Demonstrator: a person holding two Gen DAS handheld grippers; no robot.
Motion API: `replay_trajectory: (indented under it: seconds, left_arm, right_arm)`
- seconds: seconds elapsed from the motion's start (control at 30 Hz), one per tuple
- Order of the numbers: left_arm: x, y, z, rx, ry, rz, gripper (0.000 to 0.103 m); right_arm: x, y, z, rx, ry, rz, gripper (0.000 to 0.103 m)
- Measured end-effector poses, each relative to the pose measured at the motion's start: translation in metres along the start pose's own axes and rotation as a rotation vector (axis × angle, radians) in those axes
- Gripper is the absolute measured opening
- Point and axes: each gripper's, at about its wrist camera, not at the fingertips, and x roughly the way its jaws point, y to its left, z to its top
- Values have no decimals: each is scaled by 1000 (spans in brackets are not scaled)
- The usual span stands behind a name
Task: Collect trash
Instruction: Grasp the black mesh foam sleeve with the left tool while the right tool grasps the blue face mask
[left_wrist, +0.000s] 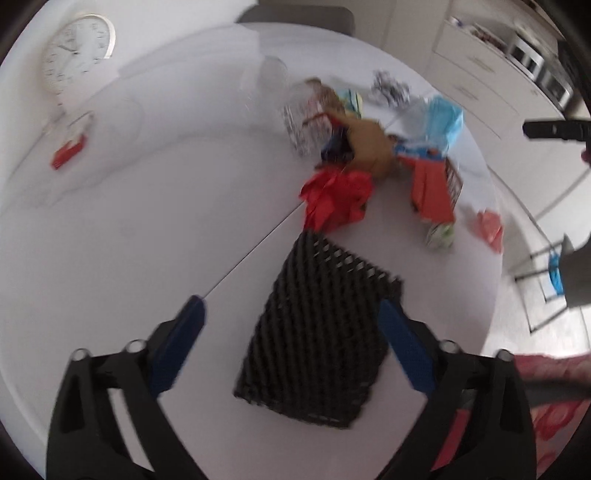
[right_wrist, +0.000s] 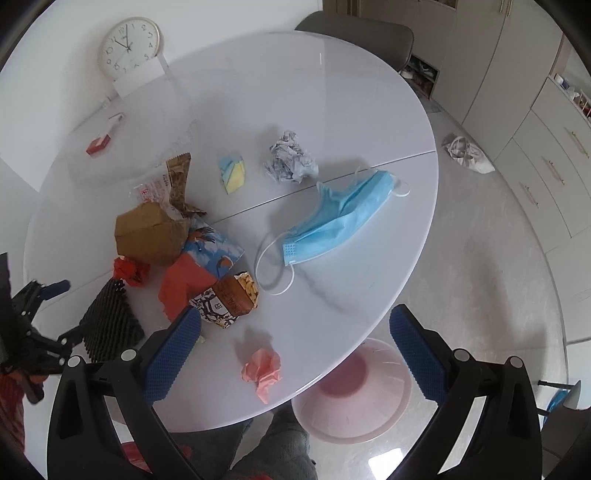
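Blurred black foam mesh (left_wrist: 317, 339) between open left jaws; pads apart.

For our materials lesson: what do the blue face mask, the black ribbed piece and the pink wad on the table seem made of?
Blue face mask: soft pleated non-woven fabric, matte, probably.
Black ribbed piece: looks like flexible foam or rubber mesh, with a ridged openwork surface.
Pink wad: crumpled thin paper, creased.

Glossy table (right_wrist: 295, 92) — crumpled paper (right_wrist: 290, 157)

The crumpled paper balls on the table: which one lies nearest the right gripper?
The pink paper ball, just ahead of the open right gripper; the grey printed one and red one lie farther.
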Motion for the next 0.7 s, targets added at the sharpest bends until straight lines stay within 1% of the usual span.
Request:
replay_trajectory:
  seconds: [0.07,0.13,0.2,0.3,0.37,0.4,0.43,0.47,0.5,0.53,0.57,0.6,0.63,0.7]
  left_arm:
    - [11,10,3,10,17,-35,81]
    - [17,17,5,17,31,-74,72]
    - [24,22,7,29,46,-129,69]
    - [32,20,8,72,73,-179,65]
    - [37,15,7,99,83,-190,61]
    - [38,14,7,105,87,-196,57]
    - [41,13,7,108,93,-201,50]
    - [41,12,6,110,84,-206,50]
    - [40,11,6,111,89,-215,47]
    - [40,9,6,113,89,-219,41]
    - [40,7,6,114,92,-223,39]
    - [40,6,6,109,91,-221,36]
    - [38,5,6,101,81,-210,30]
    - [32,4,5,86,67,-188,24]
  right_arm:
    - [2,2,2,3,3,-15,101]
    - [4,3,4,15,4,-30,101]
    - [6,1,7,35,2,-40,101]
    - [9,-3,11,80,1,-53,101]
    - [10,-6,13,106,-1,-58,101]
    - [11,-8,14,123,-3,-59,101]
    - [12,-10,15,138,-5,-61,101]
    - [13,-12,16,152,-6,-65,101]
    - [15,-13,17,166,-8,-71,101]
    - [17,-15,18,180,-8,-74,101]
    - [19,-18,18,195,-8,-74,101]
    - [24,-21,20,218,-7,-70,101]
    - [29,-24,22,241,-6,-66,101]
    - [46,-33,29,296,8,-71,101]
